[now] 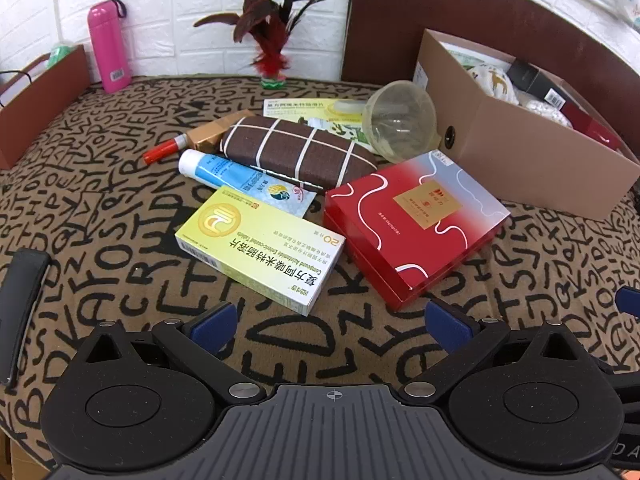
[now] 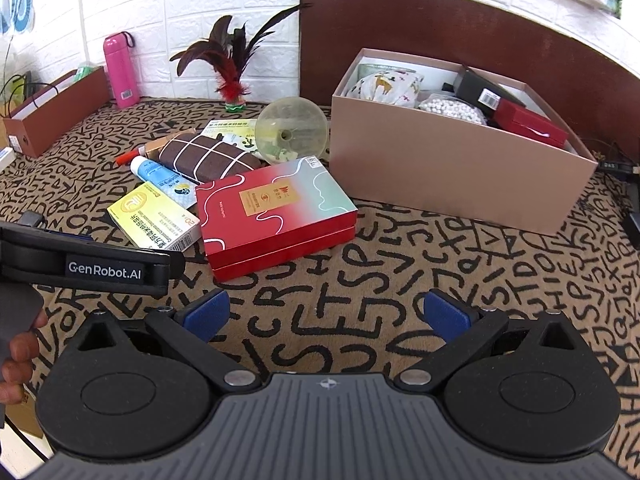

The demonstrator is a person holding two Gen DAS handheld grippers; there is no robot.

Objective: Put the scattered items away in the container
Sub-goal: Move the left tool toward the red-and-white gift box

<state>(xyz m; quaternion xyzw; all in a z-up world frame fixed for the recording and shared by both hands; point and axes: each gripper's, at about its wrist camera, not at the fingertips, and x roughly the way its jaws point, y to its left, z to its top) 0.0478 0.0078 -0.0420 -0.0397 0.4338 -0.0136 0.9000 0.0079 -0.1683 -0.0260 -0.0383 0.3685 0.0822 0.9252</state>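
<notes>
Scattered items lie mid-table: a red gift box (image 1: 414,226) (image 2: 276,214), a yellow medicine box (image 1: 260,246) (image 2: 154,218), a blue-white tube (image 1: 240,178) (image 2: 160,176), a brown checked pouch (image 1: 300,154) (image 2: 206,158), a clear funnel (image 1: 402,120) (image 2: 292,128), a red marker (image 1: 162,152), and a second yellow box (image 1: 308,110). The tan cardboard container (image 1: 532,156) (image 2: 452,168) stands at right, holding several items. My left gripper (image 1: 332,322) is open and empty, just short of the yellow box. My right gripper (image 2: 326,312) is open and empty over bare cloth.
A pink bottle (image 1: 108,50) (image 2: 120,72), a feather shuttlecock (image 1: 272,52) (image 2: 232,76) and a brown box (image 1: 38,96) (image 2: 56,112) stand at the back by the white wall. A dark headboard (image 2: 460,28) is behind the container. The left gripper's body (image 2: 88,264) shows at left.
</notes>
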